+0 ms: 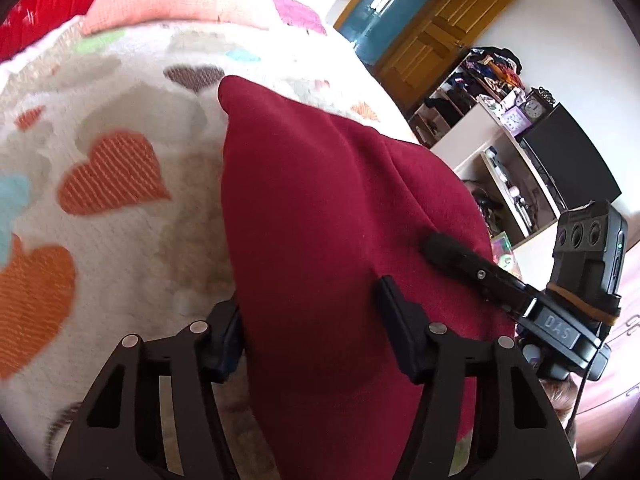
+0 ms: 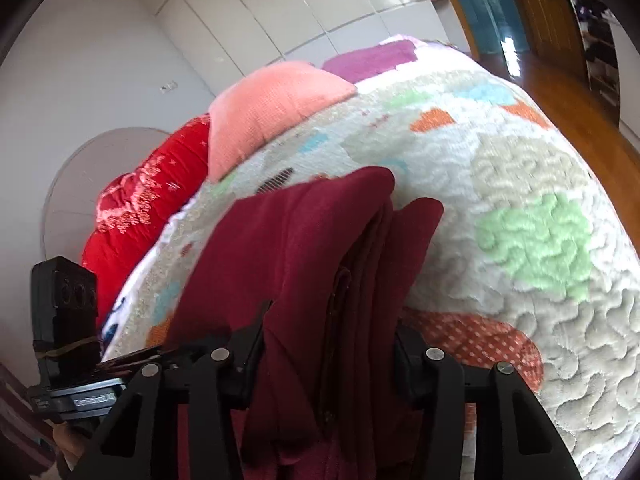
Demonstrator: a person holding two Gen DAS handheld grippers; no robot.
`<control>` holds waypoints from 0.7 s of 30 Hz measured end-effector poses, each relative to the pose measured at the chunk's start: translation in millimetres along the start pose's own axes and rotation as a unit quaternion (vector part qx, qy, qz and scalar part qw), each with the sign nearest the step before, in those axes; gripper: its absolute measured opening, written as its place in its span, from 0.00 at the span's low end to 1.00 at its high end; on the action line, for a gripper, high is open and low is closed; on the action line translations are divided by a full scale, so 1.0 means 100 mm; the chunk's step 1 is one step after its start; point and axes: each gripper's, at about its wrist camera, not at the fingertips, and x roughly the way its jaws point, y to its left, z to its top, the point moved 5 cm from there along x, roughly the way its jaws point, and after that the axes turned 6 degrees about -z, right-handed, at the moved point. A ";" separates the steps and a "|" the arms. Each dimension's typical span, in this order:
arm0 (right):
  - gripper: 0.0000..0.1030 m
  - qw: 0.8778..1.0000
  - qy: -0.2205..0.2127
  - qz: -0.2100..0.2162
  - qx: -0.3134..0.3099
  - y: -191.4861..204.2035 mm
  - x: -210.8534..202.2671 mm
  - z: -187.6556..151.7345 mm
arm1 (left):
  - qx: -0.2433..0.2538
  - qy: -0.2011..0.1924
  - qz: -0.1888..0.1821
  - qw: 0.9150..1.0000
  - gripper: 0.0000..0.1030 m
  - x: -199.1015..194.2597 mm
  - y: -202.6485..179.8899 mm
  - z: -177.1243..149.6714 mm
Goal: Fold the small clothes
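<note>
The dark red garment [image 1: 320, 216] lies on my bed's white quilt [image 1: 120, 272] with its coloured hearts, and everything else I place against that garment. My left claw [image 1: 310, 322] straddles its near end: one finger [image 1: 224, 344] sits at the cloth's left edge, the other finger [image 1: 400, 332] rests on top of the fabric, and the cloth runs through the gap between them; the jaws stand partly apart and I cannot tell whether the pads really press. My right claw [image 2: 324, 340] has the folded layers of the same garment [image 2: 320, 240] bunched between its two fingers, the cloth filling the gap from pad to pad, so I read that as a grip on it. In the left view the right claw's fingertip [image 1: 440, 248] lies on the garment's right side, and the body behind it bears the raised letters "DAS" [image 1: 558, 330]. In the right view the left claw's body [image 2: 76, 396] sits left of the garment with a white label whose print is too blurred to read. Beyond the garment lie a salmon-pink pillow [image 2: 272, 108] and a red blanket [image 2: 148, 208]. Right of it, off the bed, a shelf carries a clock [image 1: 534, 109].
</note>
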 end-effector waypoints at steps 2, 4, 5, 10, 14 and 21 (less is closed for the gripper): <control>0.47 1.000 -0.003 0.021 -0.007 0.16 -0.01 0.08 | 0.010 -0.021 0.018 1.000 0.59 -0.18 0.04 0.10; 0.47 0.999 -0.008 0.037 -0.014 0.34 0.04 0.14 | 0.013 -0.032 0.036 0.999 0.59 -0.36 0.12 0.19; 0.47 0.999 -0.008 0.043 -0.017 0.42 0.08 0.17 | 0.013 -0.035 0.045 0.998 0.59 -0.43 0.18 0.22; 0.60 0.998 0.032 0.060 0.003 0.72 0.57 0.19 | -0.012 -0.040 0.110 0.993 0.59 -0.56 0.65 0.24; 0.62 0.997 0.046 -0.036 -0.053 0.77 0.72 0.07 | -0.007 -0.053 0.162 0.985 0.59 -0.62 0.84 0.17; 0.60 0.989 -0.045 -0.019 -0.142 1.21 0.19 0.22 | 0.031 -0.060 0.191 0.979 0.61 -0.51 0.67 0.17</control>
